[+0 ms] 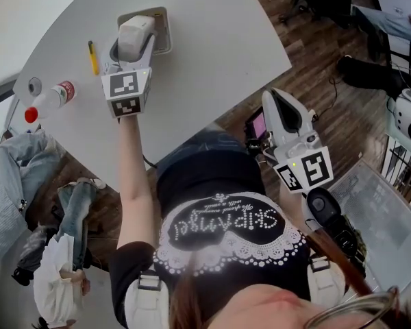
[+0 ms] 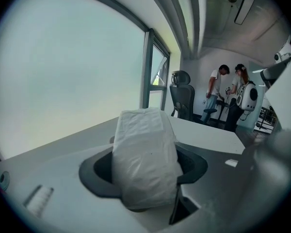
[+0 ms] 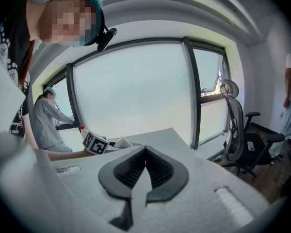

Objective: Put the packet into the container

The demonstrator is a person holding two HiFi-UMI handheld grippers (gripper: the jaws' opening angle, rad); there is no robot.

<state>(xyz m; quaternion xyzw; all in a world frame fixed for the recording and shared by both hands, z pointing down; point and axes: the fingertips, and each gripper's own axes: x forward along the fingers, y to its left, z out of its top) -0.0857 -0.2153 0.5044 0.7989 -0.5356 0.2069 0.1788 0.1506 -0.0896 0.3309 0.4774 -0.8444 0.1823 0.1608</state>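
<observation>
My left gripper (image 1: 133, 45) is shut on a white soft packet (image 1: 135, 34), holding it over the table just above a shallow beige container (image 1: 166, 27) at the far side. The packet hides most of the container. In the left gripper view the packet (image 2: 144, 154) stands upright, pinched between the two dark jaws, and fills the middle of the picture. My right gripper (image 1: 275, 100) hangs off the table's near right edge, above the wooden floor. In the right gripper view the right gripper (image 3: 145, 152) is shut, its ribbed jaws meeting at the tips with nothing between them.
A yellow pen (image 1: 92, 57) lies left of the container. A plastic bottle with a red cap (image 1: 49, 101) and a small roll (image 1: 34, 86) sit near the table's left edge. Office chairs (image 2: 182, 93) and two people (image 2: 228, 93) stand beyond the table.
</observation>
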